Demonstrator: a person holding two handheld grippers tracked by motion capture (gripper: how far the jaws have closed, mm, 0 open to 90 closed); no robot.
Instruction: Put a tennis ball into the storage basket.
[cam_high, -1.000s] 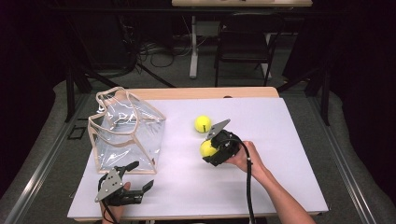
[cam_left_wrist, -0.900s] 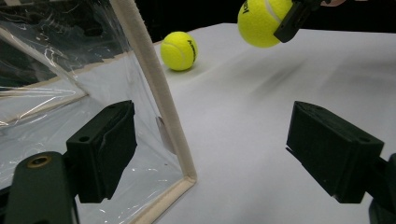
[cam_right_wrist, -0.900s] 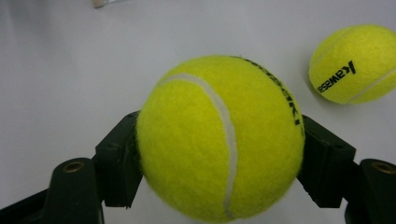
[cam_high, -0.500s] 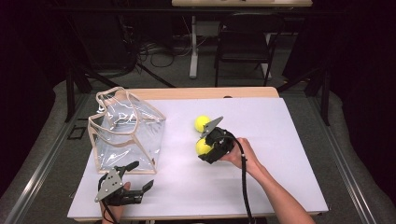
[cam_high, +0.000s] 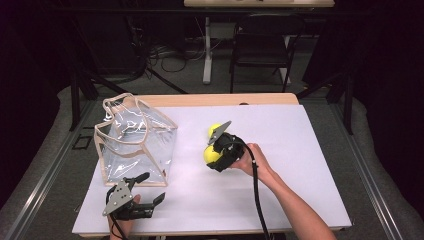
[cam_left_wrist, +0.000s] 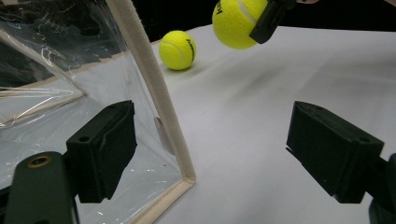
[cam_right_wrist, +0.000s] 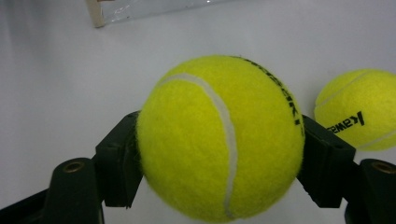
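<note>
Presently, at the near edge of the white table (cam_high: 310, 200), the left gripper (cam_high: 145, 192) rests low with its jaws spread wide and nothing between them. In the left gripper view its two black pads stand well apart, one before the clear wall of the transparent bag (cam_left_wrist: 56, 79), the other over bare table surface; the bag's cream-edged corner lies between them without touching either.

Further in, the transparent bag (cam_high: 135, 142) stands upright on the left part of the table, its top open and its cream trim and handles visible.

Toward the middle of the table, the right gripper (cam_high: 212, 156) is clamped on a tennis ball (cam_high: 212, 155). The right gripper view confirms the grasp: both pads press the held tennis ball (cam_right_wrist: 219, 137) on opposite sides. In the left gripper view the ball (cam_left_wrist: 238, 21) appears clear of the table surface.

Just beyond it, a second tennis ball (cam_high: 215, 130) lies on the table, close to the held one. Whether the two touch cannot be told from the high view; the right gripper view shows the second ball (cam_right_wrist: 357, 109) apart, off to one side.
</note>
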